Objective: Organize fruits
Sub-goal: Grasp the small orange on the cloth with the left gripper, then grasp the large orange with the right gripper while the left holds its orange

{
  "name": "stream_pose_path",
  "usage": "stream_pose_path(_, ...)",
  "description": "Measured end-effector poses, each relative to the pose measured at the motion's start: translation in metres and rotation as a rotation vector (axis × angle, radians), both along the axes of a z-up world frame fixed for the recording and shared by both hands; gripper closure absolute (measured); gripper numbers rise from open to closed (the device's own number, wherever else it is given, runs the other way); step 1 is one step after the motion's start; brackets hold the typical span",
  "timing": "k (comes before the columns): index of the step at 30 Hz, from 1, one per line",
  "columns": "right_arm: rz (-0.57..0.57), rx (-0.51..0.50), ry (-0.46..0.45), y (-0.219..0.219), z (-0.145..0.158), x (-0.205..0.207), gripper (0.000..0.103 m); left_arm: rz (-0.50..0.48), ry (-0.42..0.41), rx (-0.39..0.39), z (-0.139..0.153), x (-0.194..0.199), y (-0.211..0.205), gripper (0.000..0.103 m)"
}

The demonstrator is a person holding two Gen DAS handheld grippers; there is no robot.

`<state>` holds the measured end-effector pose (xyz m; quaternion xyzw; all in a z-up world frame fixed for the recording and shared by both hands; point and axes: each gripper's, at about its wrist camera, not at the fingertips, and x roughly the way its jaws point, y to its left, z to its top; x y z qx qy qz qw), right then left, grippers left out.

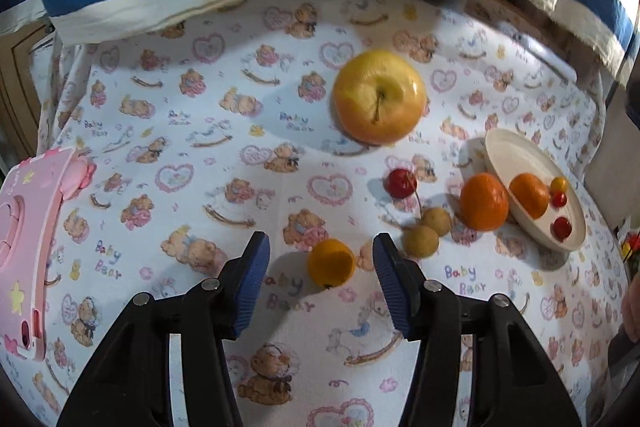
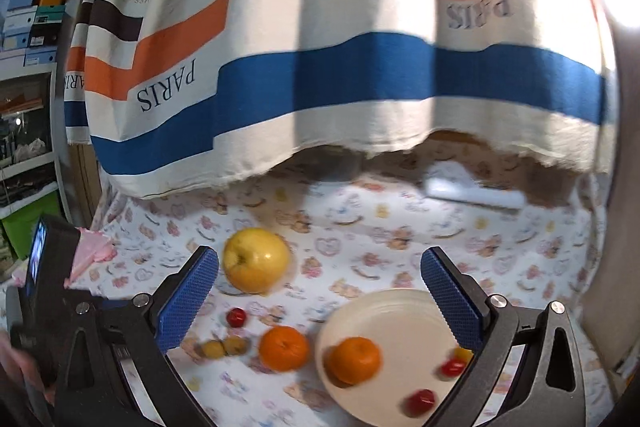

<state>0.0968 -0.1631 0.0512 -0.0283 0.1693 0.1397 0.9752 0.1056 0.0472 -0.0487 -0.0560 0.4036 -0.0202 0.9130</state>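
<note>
Fruits: one apple [image 1: 379, 97], two tangerines, plate [image 1: 505, 151], both claws [image 1: 320, 259] [image 2: 320, 285] wide, empty.

Surface covered by a teddy-bear print cloth [image 1: 192, 187]. Lying on it: yellow apple [image 1: 379, 97] at upper centre; red cherry [image 1: 401, 183], two small brown fruits [image 1: 428, 231] and loose orange [image 1: 483, 202] at right; cream plate [image 1: 516, 155] at far right; small orange fruit [image 1: 331, 263] at lower centre; pink case [image 1: 28, 251] at left edge.
</note>
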Motion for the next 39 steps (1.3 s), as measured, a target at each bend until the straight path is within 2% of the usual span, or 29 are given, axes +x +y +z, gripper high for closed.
stream_pose_path(5,0.051,0.068,0.126,0.007,-0.021,0.023,0.01,-0.003,0.03,-0.02,-0.007,0.006,0.003,0.054)
stream_pose_path(6,0.059,0.072,0.142,0.006,-0.025,0.025,0.012,0.004,0.034,-0.023,-0.008,0.007,0.005,0.059)
stream_pose_path(8,0.089,0.074,0.185,0.005,-0.035,0.031,0.027,-0.008,0.053,-0.053,-0.01,0.007,0.007,0.062)
stream_pose_path(9,0.099,0.077,0.204,0.003,-0.039,0.034,0.029,-0.015,0.054,-0.058,-0.01,0.007,0.006,0.062)
stream_pose_path(12,0.102,0.07,0.232,0.002,-0.05,0.04,0.033,-0.013,0.045,0.005,-0.009,0.008,-0.002,0.062)
stream_pose_path(16,0.108,0.042,0.251,0.004,-0.06,0.042,0.035,-0.008,0.07,0.017,-0.016,0.011,-0.002,0.062)
stream_pose_path(17,0.112,0.037,0.254,0.005,-0.061,0.042,0.037,-0.004,0.057,0.027,-0.015,0.011,-0.003,0.063)
stream_pose_path(18,0.114,0.033,0.253,0.005,-0.062,0.041,0.038,-0.012,0.047,0.018,-0.015,0.011,-0.002,0.071)
stream_pose_path(19,0.12,0.026,0.25,0.007,-0.062,0.04,0.042,-0.023,0.047,0.004,-0.015,0.011,-0.002,0.076)
stream_pose_path(22,0.132,0.012,0.252,0.009,-0.063,0.04,0.053,-0.021,0.028,0.025,-0.013,0.009,-0.003,0.076)
stream_pose_path(24,0.14,0.008,0.258,0.01,-0.065,0.039,0.054,-0.018,0.0,0.032,-0.008,0.006,-0.003,0.076)
stream_pose_path(29,0.148,-0.009,0.279,0.014,-0.072,0.042,0.055,-0.005,-0.159,0.095,0.013,-0.01,-0.01,0.076)
stream_pose_path(35,0.132,-0.042,0.319,0.018,-0.08,0.045,0.057,-0.02,-0.341,0.087,0.031,-0.029,-0.012,0.076)
stream_pose_path(39,0.126,-0.058,0.354,0.019,-0.086,0.049,0.057,-0.021,-0.412,0.113,0.036,-0.037,-0.018,0.076)
